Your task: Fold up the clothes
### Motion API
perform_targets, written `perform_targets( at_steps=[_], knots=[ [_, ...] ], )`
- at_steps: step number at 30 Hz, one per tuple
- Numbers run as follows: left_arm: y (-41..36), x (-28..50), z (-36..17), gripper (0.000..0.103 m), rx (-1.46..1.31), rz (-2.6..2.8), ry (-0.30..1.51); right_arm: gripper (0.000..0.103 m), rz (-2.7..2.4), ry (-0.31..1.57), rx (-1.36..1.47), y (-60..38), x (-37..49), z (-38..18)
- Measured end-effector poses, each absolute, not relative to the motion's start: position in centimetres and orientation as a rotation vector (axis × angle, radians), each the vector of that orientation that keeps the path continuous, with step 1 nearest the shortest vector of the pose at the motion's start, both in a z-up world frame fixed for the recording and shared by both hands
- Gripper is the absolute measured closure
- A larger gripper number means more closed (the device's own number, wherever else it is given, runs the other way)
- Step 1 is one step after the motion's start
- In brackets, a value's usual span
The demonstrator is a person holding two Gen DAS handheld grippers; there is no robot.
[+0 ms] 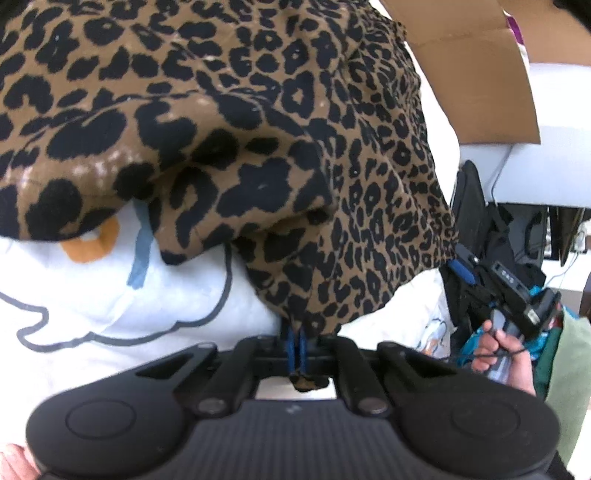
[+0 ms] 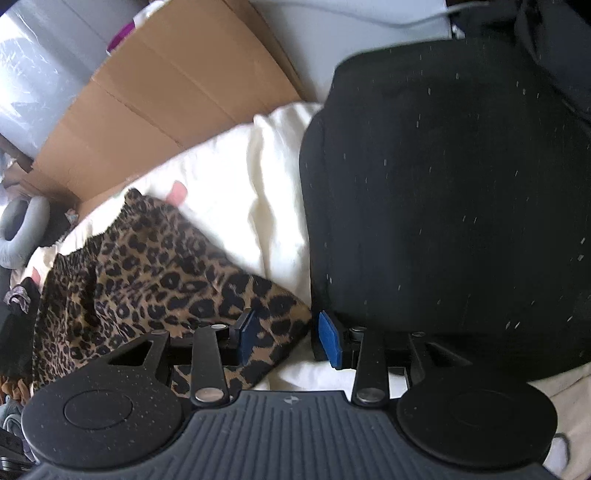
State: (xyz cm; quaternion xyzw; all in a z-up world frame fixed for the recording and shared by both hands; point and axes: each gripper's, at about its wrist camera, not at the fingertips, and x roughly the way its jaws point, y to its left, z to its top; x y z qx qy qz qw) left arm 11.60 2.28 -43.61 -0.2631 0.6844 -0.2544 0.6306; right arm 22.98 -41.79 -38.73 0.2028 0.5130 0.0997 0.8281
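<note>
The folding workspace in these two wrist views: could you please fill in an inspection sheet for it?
Surface: white bedding with a grey-outlined cartoon print.
Job's things: leopard-print brown-and-black fabric garment, lifted at one corner, other corner lying on the bedding.
Clutter: black cushion; brown cardboard box; grey ring-shaped pillow.
Grippers: left gripper shut on the garment; right gripper open, garment corner between its blue-padded fingers, not pinched.
Cables: thin white cable at the back.
Surroundings: piled clothes at the edge.
</note>
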Motion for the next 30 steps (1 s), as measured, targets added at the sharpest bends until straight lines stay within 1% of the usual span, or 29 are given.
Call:
perform_targets(
  at_steps=[7, 12, 14, 15, 16, 21, 22, 23, 25, 26, 27, 28, 30],
  knots=[
    [1.5, 12.1, -43.5, 0.101, -0.563, -0.591, 1.563, 0.059, 0.265, 1.07, 0.408, -40.7, 23.4, -40.0],
    [1.1, 12.4, -43.4, 0.101, -0.542, -0.599, 1.563, 0.059, 0.274, 0.994, 0.33, -40.3, 22.9, -38.8],
    [1.0, 12.5, -43.5, 0.101, -0.534, -0.602, 1.564, 0.054, 0.299, 0.983, 0.291, -40.0, 22.8, -38.7],
    [0.9, 12.5, -43.6, 0.101, -0.533, -0.601, 1.565, 0.048, 0.313, 0.985, 0.279, -39.8, 22.9, -38.8],
    [0.9, 12.5, -43.7, 0.101, -0.531, -0.6, 1.566, 0.047, 0.328, 0.991, 0.266, -39.6, 23.0, -39.1],
    [0.9, 12.5, -43.7, 0.101, -0.521, -0.602, 1.563, 0.047, 0.381, 1.035, 0.245, -39.0, 23.7, -40.3],
    [0.9, 12.5, -43.6, 0.101, -0.517, -0.604, 1.562, 0.05, 0.387, 1.045, 0.25, -39.0, 23.7, -40.4],
    [0.9, 12.5, -43.6, 0.101, -0.514, -0.605, 1.562, 0.055, 0.393, 1.054, 0.255, -39.0, 23.7, -40.4],
    [0.9, 12.5, -43.6, 0.101, -0.513, -0.605, 1.565, 0.083, 0.394, 1.062, 0.253, -39.1, 23.5, -40.2],
    [0.9, 12.6, -43.5, 0.101, -0.512, -0.607, 1.566, 0.086, 0.394, 1.066, 0.252, -39.1, 23.3, -40.1],
    [0.9, 12.6, -43.5, 0.101, -0.51, -0.61, 1.566, 0.094, 0.394, 1.069, 0.251, -39.2, 23.2, -39.9],
    [0.8, 12.7, -43.3, 0.101, -0.506, -0.614, 1.566, 0.097, 0.394, 1.073, 0.25, -39.3, 23.0, -39.8],
    [0.8, 12.7, -43.0, 0.101, -0.5, -0.624, 1.563, 0.097, 0.387, 1.071, 0.234, -39.2, 22.8, -39.0]
  ],
)
